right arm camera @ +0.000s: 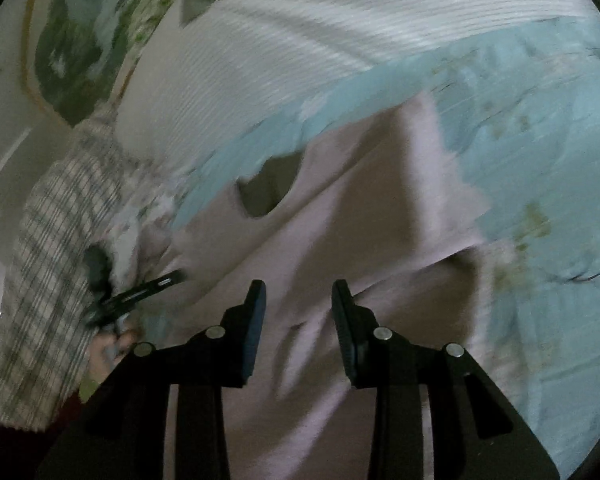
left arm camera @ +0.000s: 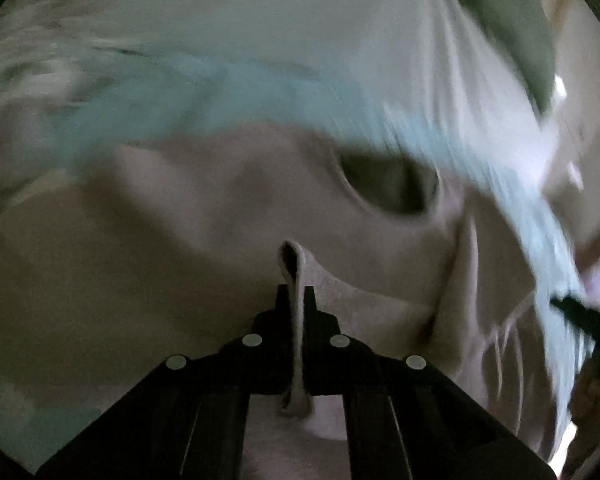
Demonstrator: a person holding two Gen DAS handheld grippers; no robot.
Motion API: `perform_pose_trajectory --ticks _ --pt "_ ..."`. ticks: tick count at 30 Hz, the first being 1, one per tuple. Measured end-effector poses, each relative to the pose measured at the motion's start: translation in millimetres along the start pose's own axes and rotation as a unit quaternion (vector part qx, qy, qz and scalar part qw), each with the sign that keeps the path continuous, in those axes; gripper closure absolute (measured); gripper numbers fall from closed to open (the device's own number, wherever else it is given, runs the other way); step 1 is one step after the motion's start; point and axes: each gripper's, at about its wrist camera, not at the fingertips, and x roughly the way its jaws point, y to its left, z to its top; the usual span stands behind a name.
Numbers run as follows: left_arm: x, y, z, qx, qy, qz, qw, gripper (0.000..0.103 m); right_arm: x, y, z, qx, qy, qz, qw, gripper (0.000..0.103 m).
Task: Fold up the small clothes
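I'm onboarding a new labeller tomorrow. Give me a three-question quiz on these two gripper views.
1. True or false: the left gripper is shut on a fold of the pink garment.
2. The right gripper is: A) open, B) shut on the garment, C) out of view.
3. Fill in: the bedding under the garment is mostly light ____.

Key: 1 true; 2 A; 3 blue.
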Motion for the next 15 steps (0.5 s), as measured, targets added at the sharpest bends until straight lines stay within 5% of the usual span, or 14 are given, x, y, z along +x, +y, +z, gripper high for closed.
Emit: perform_pose_trajectory --ticks 8,15 --pt "-16.7 49.5 -15.0 -0.114 -0.059 0.039 0.991 0.1 28.4 -29.3 46.9 0.01 -0.004 -0.084 0.996 0.053" --pt "-23.9 45.6 -14.7 -0.118 -0.078 0.028 0.9895 0.1 99.7 -40.9 59.6 -0.01 0.078 -0.098 0.992 0.05"
